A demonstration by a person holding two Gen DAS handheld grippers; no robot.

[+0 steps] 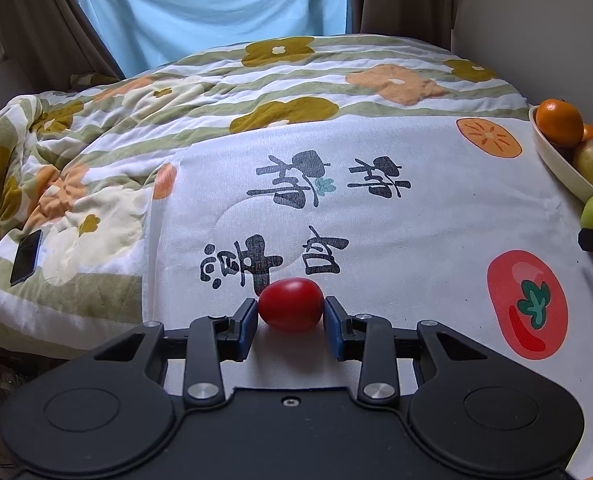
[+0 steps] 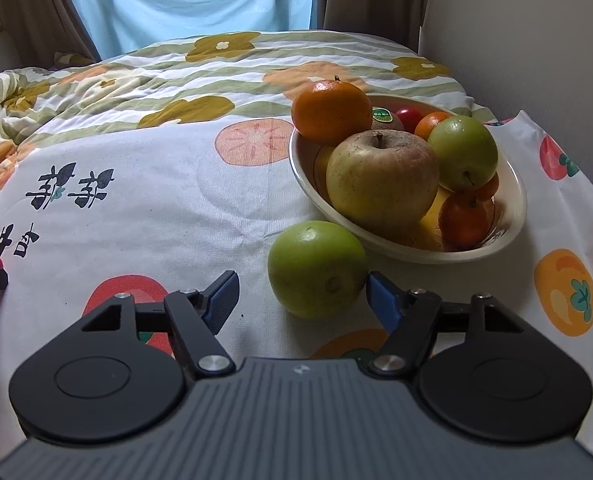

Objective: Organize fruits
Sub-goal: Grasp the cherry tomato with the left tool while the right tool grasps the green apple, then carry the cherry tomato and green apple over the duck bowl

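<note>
We take the bowl (image 2: 514, 216) as our landmark: most of the fruit already sits in it, with a large yellowish apple (image 2: 382, 180) at the front, an orange (image 2: 331, 110) perched on the far-left rim, a green apple (image 2: 462, 152) to the right and smaller pieces behind. Two fruits remain on the printed cloth (image 2: 156, 200). A second green apple (image 2: 316, 274) lies just in front of the bowl, with our right gripper (image 2: 302, 300) spread wide around it, its right pad at the skin, nothing clamped yet. Well to the bowl's left, our left gripper (image 1: 290, 316) brackets a small red tomato (image 1: 291, 304); whether it squeezes, we cannot tell.
</note>
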